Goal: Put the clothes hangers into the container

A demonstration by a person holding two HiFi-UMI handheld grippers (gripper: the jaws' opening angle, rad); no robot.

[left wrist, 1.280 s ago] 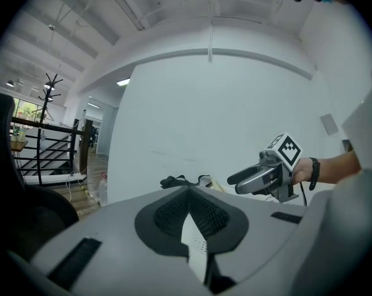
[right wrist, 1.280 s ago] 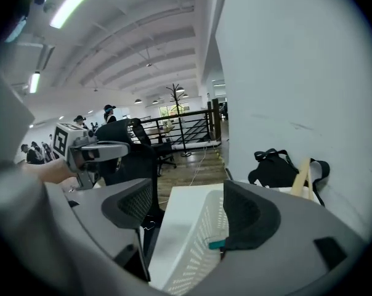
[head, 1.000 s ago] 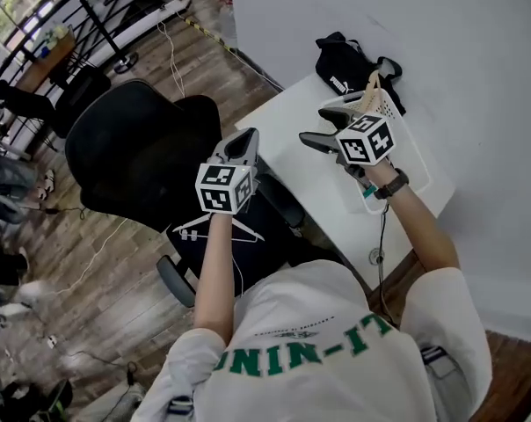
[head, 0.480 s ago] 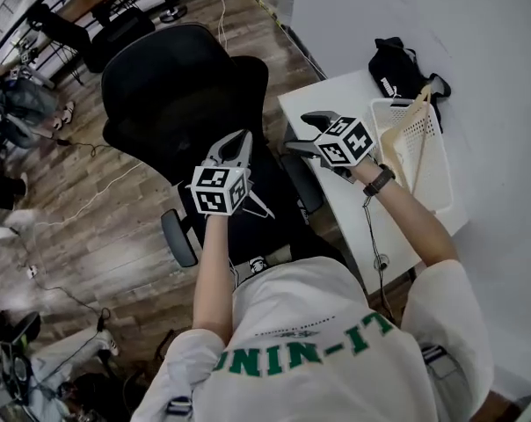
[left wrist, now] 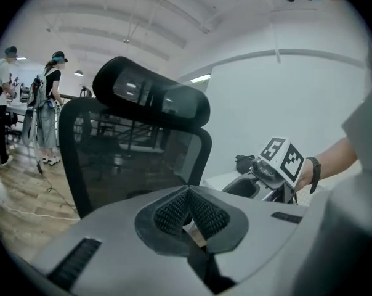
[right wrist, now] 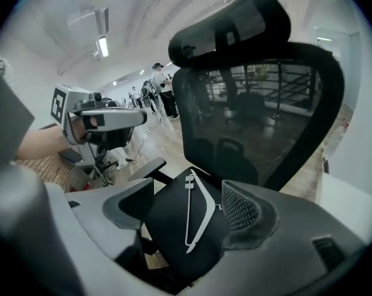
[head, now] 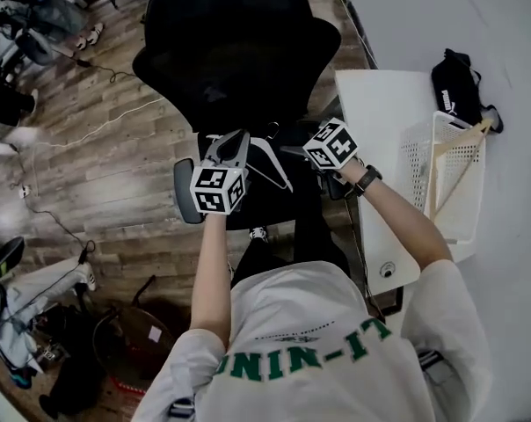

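White hanger (right wrist: 188, 208) on black chair (right wrist: 167, 227), tan hangers (head: 431, 178) in white basket (head: 459, 227).

Left claw (left wrist: 187, 213): jaws together, empty. Right claw (right wrist: 187, 208): jaws wide apart, gripping nothing. Both forearms (head: 211, 271) extended forward.

Chairs: one (head: 239, 42), black.
White hangers: one (right wrist: 187, 214), flat on the chair's seat.
Wooden hangers: one (head: 447, 148) can be made out, right of the chair.
Baskets: one (head: 466, 227), white, right of the chair.
Tables: one (head: 380, 117), white, right of the chair.
Bags: one (head: 456, 84), black, right of the chair.
Grippers: two, left (head: 236, 139) and right (head: 292, 152), both above the chair's seat.
Watches: one (head: 364, 180).
Bystanders (left wrist: 50, 103): at least two, beyond the chair.
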